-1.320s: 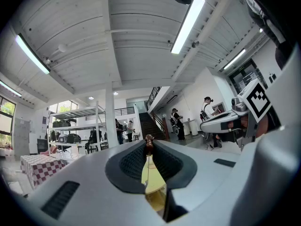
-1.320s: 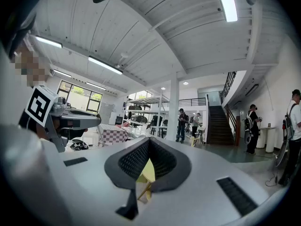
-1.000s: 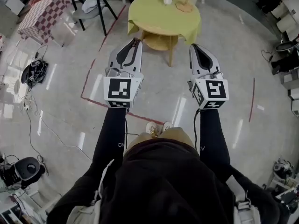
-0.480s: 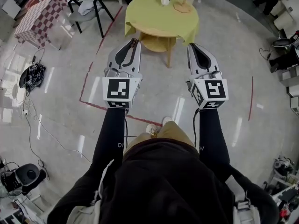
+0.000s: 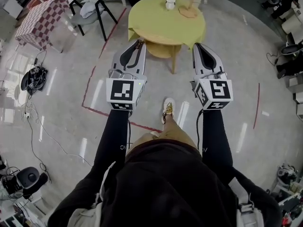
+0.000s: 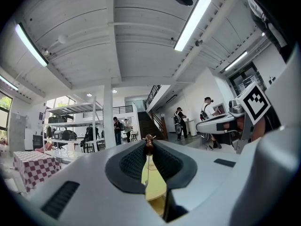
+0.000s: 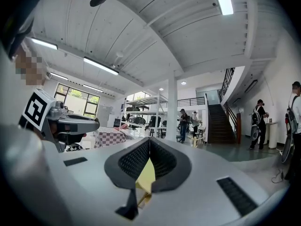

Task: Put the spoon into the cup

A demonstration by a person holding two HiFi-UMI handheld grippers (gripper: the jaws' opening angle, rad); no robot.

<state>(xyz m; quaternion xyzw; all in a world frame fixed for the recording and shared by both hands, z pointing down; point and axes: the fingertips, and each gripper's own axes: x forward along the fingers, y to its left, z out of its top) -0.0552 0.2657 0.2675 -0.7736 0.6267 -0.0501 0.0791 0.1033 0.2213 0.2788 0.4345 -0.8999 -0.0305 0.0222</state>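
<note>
left gripper (image 6: 149, 147) pinches a small brown spoon (image 6: 149, 140) at its jaw tips, one end poking upward, axis seemingly upright. right gripper (image 7: 149, 141) closed, empty. white cup (image 5: 170, 4) sits on the round yellow-clothed table (image 5: 156, 25) ahead.

Place: large open lab or workshop hall.
Floor: polished concrete floor (image 5: 61, 117), red tape lines (image 5: 90, 79), loose cables (image 5: 33, 75).
Furnishing: metal storage racks (image 6: 70, 109), checkered-cloth table (image 5: 40, 20), round yellow-clothed tabletop (image 5: 158, 25).
Structure: staircase (image 7: 218, 124) to a railed upper level, ceiling strip lights (image 6: 193, 18).
</note>
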